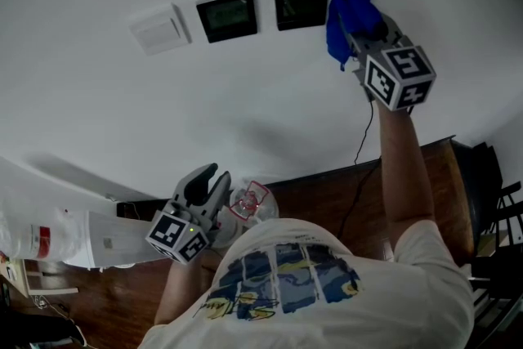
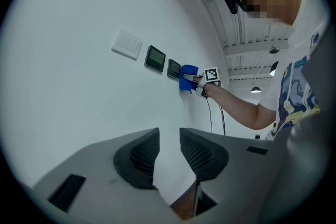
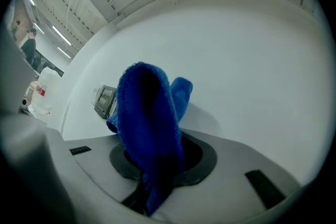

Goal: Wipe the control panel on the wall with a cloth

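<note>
Well below a white wall switch (image 1: 160,29), brown wooden flooring (image 1: 327,199) is showing; a white container with a red label (image 1: 78,238) is lying lower left of the switch; a blue-printed T-shirt (image 1: 286,284) is filling the foreground beneath it.

I take this for a large hall set up as a work or test space, not a home. The ceiling (image 2: 247,23) is high, with bare white beams and pipes, and a round lamp (image 2: 255,89) hangs far off. The plain white wall (image 1: 245,110) carries a switch plate (image 1: 159,30), a dark-screened control panel (image 1: 228,16) and a second panel (image 1: 301,6). A black cable (image 1: 365,135) hangs down the wall toward the brown wooden floor (image 1: 327,196). A white sack (image 1: 37,237) with a red label lies at the left.
</note>
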Demonstrator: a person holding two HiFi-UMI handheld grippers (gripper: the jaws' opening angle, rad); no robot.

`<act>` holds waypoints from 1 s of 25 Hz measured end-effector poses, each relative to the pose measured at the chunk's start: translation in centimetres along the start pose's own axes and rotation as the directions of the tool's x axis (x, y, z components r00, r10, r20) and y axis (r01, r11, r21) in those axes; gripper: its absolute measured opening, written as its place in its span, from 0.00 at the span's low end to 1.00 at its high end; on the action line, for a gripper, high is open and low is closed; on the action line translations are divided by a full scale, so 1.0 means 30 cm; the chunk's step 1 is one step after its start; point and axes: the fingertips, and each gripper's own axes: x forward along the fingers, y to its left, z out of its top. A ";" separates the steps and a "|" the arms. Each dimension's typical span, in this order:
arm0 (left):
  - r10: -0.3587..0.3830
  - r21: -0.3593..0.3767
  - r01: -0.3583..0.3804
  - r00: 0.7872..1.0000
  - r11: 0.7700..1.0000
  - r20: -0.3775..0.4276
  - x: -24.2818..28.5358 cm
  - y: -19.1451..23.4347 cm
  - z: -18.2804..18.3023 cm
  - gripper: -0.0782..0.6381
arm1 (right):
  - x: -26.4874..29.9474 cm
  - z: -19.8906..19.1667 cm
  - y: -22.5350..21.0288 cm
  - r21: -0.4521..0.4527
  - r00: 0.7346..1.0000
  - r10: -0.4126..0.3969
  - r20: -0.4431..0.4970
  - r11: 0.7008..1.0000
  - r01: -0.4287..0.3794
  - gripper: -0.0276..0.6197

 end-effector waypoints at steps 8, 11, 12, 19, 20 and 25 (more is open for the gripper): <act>0.000 -0.005 0.000 1.000 1.000 0.000 -0.006 -0.007 0.000 0.24 | -0.043 0.020 0.017 0.008 0.999 0.025 0.029 1.000 -0.025 0.18; 0.004 -0.007 -0.004 1.000 1.000 -0.002 -0.011 -0.001 -0.007 0.24 | -0.088 0.058 0.062 -0.003 0.998 0.041 0.057 0.999 -0.041 0.18; 0.006 -0.008 -0.006 1.000 1.000 -0.004 -0.012 0.001 -0.010 0.24 | -0.098 0.073 0.086 -0.009 0.997 0.052 0.064 0.999 -0.051 0.18; -0.007 -0.005 0.007 1.000 1.000 0.008 -0.004 -0.013 -0.002 0.24 | -0.061 0.124 0.335 -0.066 0.976 0.202 0.081 0.978 -0.197 0.18; -0.008 -0.004 0.008 1.000 1.000 0.010 -0.004 -0.015 -0.002 0.24 | -0.047 0.125 0.365 -0.070 0.972 0.218 0.082 0.975 -0.213 0.18; 0.004 -0.011 -0.004 1.000 1.000 0.015 -0.028 -0.004 -0.014 0.24 | 0.025 0.139 0.452 -0.069 0.961 0.260 0.091 0.965 -0.254 0.18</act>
